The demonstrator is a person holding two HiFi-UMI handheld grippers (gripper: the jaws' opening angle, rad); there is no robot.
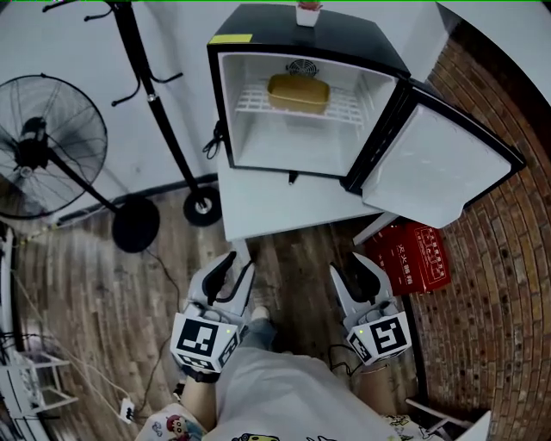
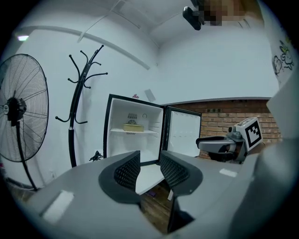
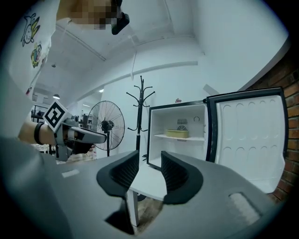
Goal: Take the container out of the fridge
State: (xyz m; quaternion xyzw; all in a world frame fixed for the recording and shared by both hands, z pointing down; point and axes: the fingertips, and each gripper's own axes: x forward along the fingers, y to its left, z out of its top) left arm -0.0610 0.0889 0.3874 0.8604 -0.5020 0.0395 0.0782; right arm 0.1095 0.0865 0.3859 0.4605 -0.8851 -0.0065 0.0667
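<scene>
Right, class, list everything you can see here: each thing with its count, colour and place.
fridge: one, black, white inside, door open, on the table
container: one, yellow, on the fridge's wire shelf
pot: one, white, on top of the fridge
table: one, white, under the fridge
coat stand: one, black, left of the fridge
fan: one, black, far left
box: one, red, right of the table
left claw: one, grey, open, empty, person's left side
right claw: one, grey, open, empty, person's right side

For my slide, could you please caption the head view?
Left gripper and right gripper, open, face the open fridge; container on shelf.
</scene>
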